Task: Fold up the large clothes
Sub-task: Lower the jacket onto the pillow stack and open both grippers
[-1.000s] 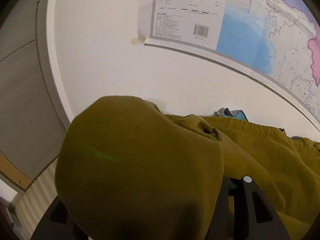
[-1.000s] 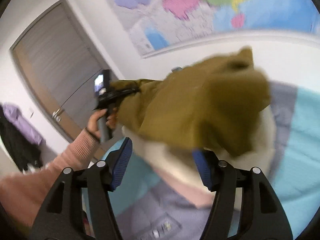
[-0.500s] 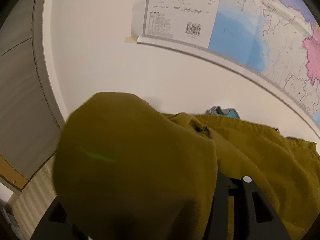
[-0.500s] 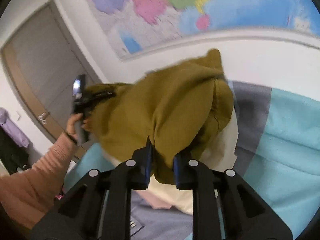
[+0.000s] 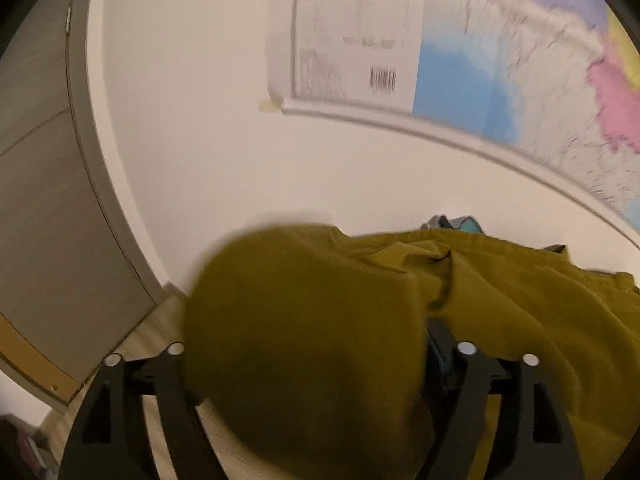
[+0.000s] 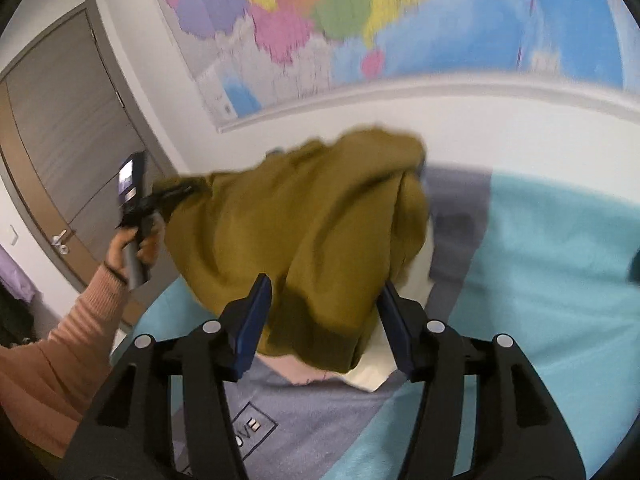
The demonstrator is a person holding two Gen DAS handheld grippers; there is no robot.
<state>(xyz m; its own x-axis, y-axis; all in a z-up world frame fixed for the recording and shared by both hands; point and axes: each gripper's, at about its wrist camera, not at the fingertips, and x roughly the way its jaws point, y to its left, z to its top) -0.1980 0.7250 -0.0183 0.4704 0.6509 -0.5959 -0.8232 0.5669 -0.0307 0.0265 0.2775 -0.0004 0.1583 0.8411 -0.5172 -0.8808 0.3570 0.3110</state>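
Observation:
An olive-green garment (image 5: 520,312) bulges up between the fingers of my left gripper (image 5: 304,344) and hides the tips. Those jaws are opening and stand wide, with the cloth slack between them. In the right wrist view the same garment (image 6: 304,216) hangs in a heap over a cream cloth (image 6: 416,280) on the bed. My right gripper (image 6: 324,300) is opening too, its blue pads (image 6: 256,312) apart on either side of a hanging fold. The left gripper (image 6: 176,194) shows at the garment's far-left corner, held by a hand (image 6: 120,248).
A teal and grey bed cover (image 6: 540,280) lies below the garment. A large wall map (image 6: 360,20) hangs behind it. A grey door (image 6: 60,140) and wood floor (image 5: 160,320) are to the left. A pink sleeve (image 6: 48,340) crosses the lower left.
The right jaws pinched a fold of the garment half a second ago and have now spread apart. The left jaws have widened, so the left finger now shows beside the cloth.

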